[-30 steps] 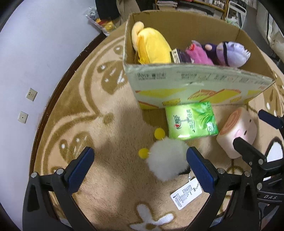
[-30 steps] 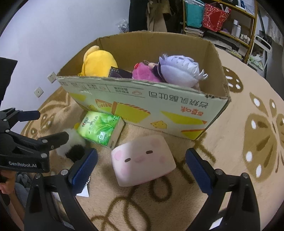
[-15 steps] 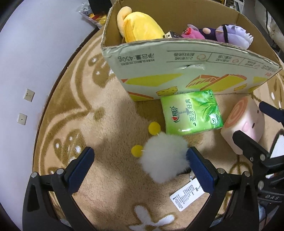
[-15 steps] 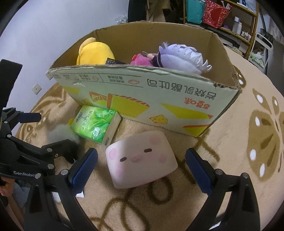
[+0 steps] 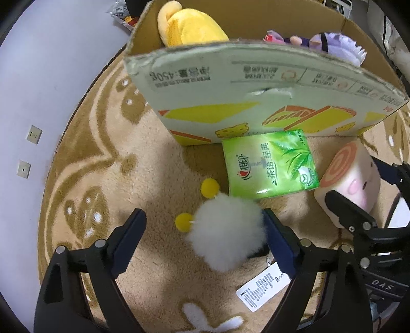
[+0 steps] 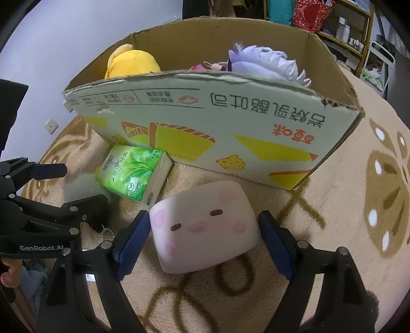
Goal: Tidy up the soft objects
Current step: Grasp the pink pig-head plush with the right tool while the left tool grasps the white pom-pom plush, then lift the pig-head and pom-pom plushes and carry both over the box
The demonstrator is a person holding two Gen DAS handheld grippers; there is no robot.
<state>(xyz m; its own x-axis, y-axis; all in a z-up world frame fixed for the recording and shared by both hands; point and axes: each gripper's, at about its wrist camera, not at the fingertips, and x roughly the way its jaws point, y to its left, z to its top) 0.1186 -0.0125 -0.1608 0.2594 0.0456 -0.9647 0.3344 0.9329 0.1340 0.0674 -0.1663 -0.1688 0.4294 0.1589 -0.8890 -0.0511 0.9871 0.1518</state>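
A: The cardboard box on the rug holds a yellow plush and a purple doll.

B: The left gripper is closing around the white pompom; the right gripper is closing around the pink pillow, beside the box's front edge.

Left tool pointing steeply down at a patterned rug, its jaws closing. A white fluffy ball with two yellow pompoms lies between them, the right pad at its edge, the left pad apart. Beyond it, a green tissue pack rests against a cardboard box holding a yellow plush and a purple doll. At right, the other tool straddles a pink pig-faced cushion.
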